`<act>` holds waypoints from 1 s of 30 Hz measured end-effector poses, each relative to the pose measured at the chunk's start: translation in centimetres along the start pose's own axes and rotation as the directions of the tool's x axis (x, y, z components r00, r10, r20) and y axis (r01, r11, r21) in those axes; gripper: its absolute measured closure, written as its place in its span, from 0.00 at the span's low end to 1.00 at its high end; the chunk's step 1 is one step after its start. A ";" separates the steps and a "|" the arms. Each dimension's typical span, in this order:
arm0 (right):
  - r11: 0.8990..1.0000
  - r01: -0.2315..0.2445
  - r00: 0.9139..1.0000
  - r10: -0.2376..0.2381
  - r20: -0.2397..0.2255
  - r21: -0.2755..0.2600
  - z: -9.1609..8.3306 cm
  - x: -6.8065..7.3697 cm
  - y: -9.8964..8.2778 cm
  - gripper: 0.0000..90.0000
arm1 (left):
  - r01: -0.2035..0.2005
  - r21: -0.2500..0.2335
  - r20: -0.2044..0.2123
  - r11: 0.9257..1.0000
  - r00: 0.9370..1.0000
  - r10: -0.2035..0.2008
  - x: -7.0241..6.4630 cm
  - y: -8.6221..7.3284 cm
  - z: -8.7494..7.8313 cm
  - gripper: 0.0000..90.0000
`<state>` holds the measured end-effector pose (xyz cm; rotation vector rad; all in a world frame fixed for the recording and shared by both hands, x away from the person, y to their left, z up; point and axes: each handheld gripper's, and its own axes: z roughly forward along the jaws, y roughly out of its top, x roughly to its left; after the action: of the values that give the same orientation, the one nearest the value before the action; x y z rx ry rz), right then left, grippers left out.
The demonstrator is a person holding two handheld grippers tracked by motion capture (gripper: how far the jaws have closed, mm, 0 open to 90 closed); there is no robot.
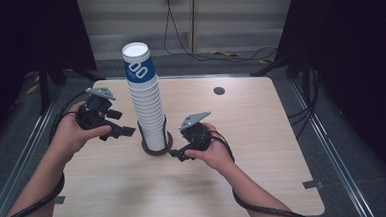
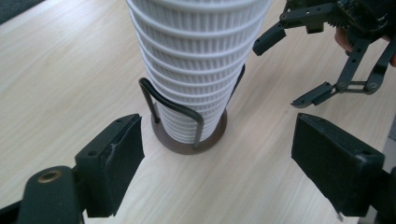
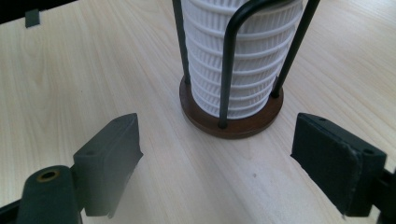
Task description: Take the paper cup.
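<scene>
Tall stack of paper cups (image 1: 145,98), nested mouth-down in a wire cup holder (image 1: 156,140) with a round brown base, standing upright near the middle of the table (image 1: 263,150), between the two grippers and touching neither. Left gripper (image 1: 118,130) just to the stack's left, jaws spread with nothing between them; right gripper (image 1: 179,155) low beside the holder's base on the other side, jaws likewise spread and empty. Seen along the left gripper's pads (image 2: 119,154): ribbed white cup walls and the black wire loop in front, with the other gripper beyond. Probably very light, each cup thin and easily crushed, so a gentle squeeze only; ribbing likely to give some bite, though the printed blue top cup (image 1: 139,66) looks smoother. Likely best hold for lifting one cup: on the top cup's wall, across its width, with the second gripper steadying the stack lower down, since nested cups tend to cling and come away in clumps. Column tall on a small base, so probably prone to tipping under a sideways push. Holder stiffer and probably heavier; wire uprights or base rim a firm place to brace. Surface: pale wood-grain tabletop, flat and smooth, likely to let the base slide; a small round grommet (image 1: 219,90) toward the far side. Around it: dark room, grey floor, cables (image 1: 218,52) trailing behind the table, a pale panelled wall at the back.
</scene>
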<state>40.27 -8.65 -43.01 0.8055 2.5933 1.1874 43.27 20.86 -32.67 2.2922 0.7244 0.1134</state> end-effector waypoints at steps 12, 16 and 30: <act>1.000 -0.004 1.000 0.004 -0.015 -0.009 -0.6 -0.4 1.5 0.17 | -0.032 0.024 -0.003 0.999 0.999 0.033 0.3 2.1 -1.2 0.19; 1.000 0.002 1.000 -0.002 -0.025 -0.018 -0.9 -0.6 2.2 0.17 | -0.032 0.014 -0.004 0.999 0.999 0.032 0.3 2.8 -1.6 0.18; 0.998 -0.012 0.999 0.009 -0.044 -0.067 -1.9 -0.9 5.9 0.14 | -0.063 -0.011 -0.012 0.998 0.998 0.063 0.0 6.0 -2.9 0.18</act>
<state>42.68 -7.21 -37.47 0.7893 2.5705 1.3024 45.23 19.13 -26.51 2.3061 0.6563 0.1592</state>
